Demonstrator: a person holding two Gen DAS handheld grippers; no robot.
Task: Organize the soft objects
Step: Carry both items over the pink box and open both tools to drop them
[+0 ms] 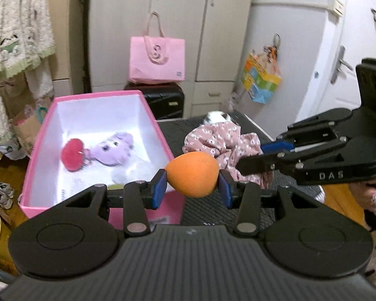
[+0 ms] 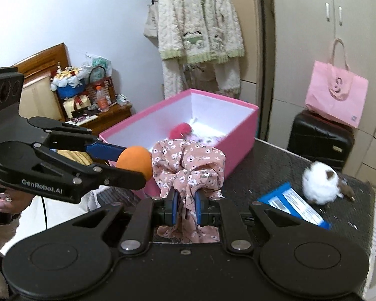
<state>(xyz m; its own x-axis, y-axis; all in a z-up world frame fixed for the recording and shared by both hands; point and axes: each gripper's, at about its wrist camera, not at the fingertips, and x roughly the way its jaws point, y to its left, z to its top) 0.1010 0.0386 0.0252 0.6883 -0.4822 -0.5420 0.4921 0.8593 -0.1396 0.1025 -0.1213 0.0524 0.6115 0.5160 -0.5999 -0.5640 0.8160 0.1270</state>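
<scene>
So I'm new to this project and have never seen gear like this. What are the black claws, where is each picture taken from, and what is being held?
No robot here: a person holds a hand-operated two-finger gripper in each hand, and each carries a wide-angle camera looking along its fingers. One picture comes from the left tool, the other from the right, so each also shows the other from the side.

The left gripper is shut on an orange egg-shaped sponge. The right gripper is shut on a bunched pink floral cloth.

On the dark table stands an open pink box holding a purple plush toy and something red and fluffy. A white and brown fluffy toy and a blue packet lie on the table.
</scene>
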